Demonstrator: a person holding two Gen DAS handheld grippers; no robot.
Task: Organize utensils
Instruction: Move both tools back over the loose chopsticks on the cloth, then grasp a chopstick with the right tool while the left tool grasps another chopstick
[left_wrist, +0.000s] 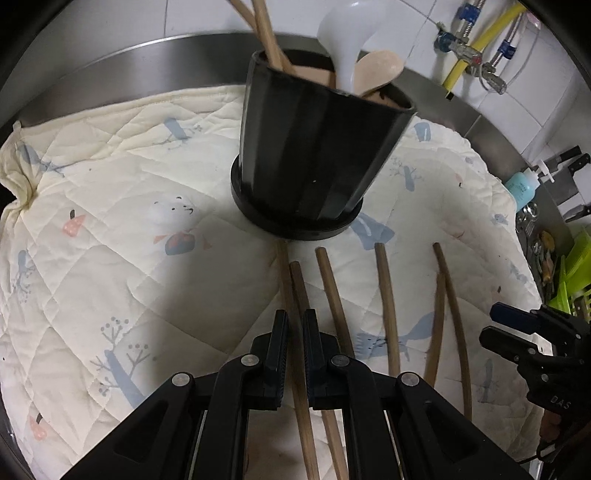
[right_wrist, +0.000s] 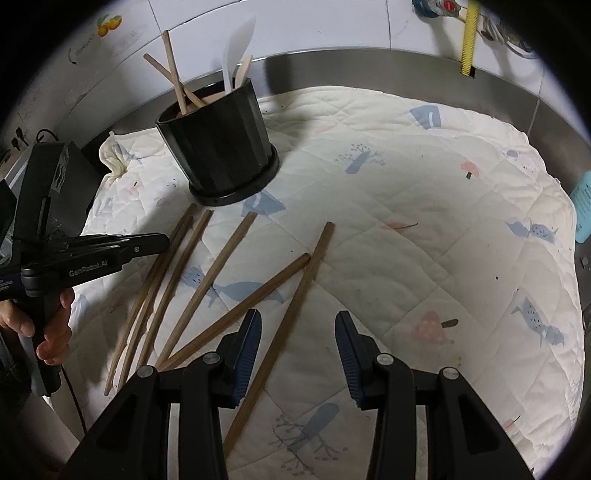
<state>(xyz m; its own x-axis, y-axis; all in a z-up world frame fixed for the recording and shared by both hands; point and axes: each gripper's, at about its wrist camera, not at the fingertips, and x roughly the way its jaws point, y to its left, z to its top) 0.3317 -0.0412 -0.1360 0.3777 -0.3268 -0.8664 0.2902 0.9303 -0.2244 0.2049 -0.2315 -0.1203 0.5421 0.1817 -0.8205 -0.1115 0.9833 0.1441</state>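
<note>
A black ribbed holder (left_wrist: 317, 155) (right_wrist: 221, 147) stands on the quilted cloth with a white spoon (left_wrist: 343, 40), a wooden spoon (left_wrist: 376, 70) and chopsticks in it. Several brown chopsticks (left_wrist: 386, 306) (right_wrist: 218, 273) lie fanned out on the cloth in front of it. My left gripper (left_wrist: 294, 328) (right_wrist: 164, 240) is shut and hovers over the leftmost chopsticks; one shows through the thin slit between its fingers, lying on the cloth. My right gripper (right_wrist: 298, 317) (left_wrist: 489, 325) stands open above the rightmost chopstick (right_wrist: 310, 269), pads apart from it.
The cream cloth (right_wrist: 424, 184) covers a steel counter with a raised rim (left_wrist: 184, 62) against a tiled wall. Pipes (left_wrist: 469, 48), a blue bottle (left_wrist: 521, 188), knives and a green rack (left_wrist: 576, 266) sit at the right. A hand (right_wrist: 51, 332) holds the left gripper's handle.
</note>
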